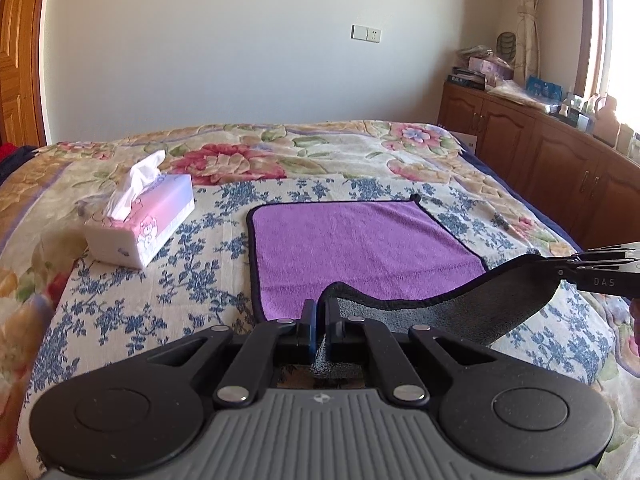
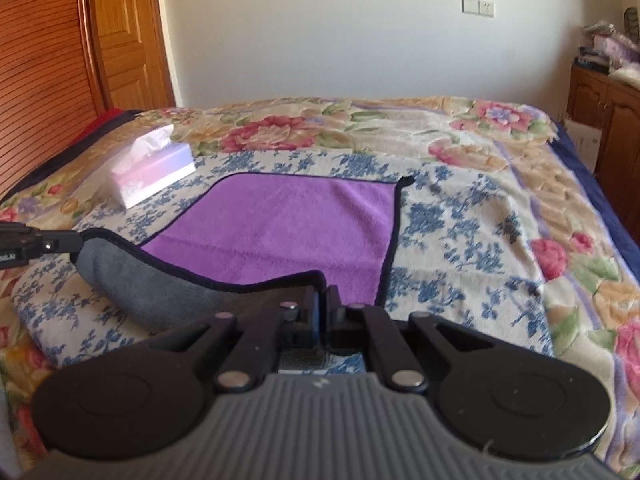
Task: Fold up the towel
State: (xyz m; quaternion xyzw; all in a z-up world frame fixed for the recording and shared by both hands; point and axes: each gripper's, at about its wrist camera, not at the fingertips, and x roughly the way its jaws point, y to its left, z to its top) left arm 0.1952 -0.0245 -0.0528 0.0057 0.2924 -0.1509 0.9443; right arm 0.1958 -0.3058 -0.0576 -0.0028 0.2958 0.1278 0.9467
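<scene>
A purple towel (image 1: 360, 244) with a dark hem and a grey underside lies on the flowered bedspread; it also shows in the right wrist view (image 2: 288, 228). Its near edge is lifted off the bed and hangs between the two grippers, grey side (image 1: 460, 312) toward me. My left gripper (image 1: 320, 312) is shut on the near left corner. My right gripper (image 2: 323, 296) is shut on the near right corner. Each gripper shows at the edge of the other view: the right one (image 1: 600, 270), the left one (image 2: 28, 246). The far half of the towel lies flat.
A pink and white tissue box (image 1: 144, 220) stands on the bed left of the towel, also in the right wrist view (image 2: 152, 172). A wooden cabinet (image 1: 560, 160) with clutter on top runs along the right wall. A wooden door (image 2: 124, 36) is at the far left.
</scene>
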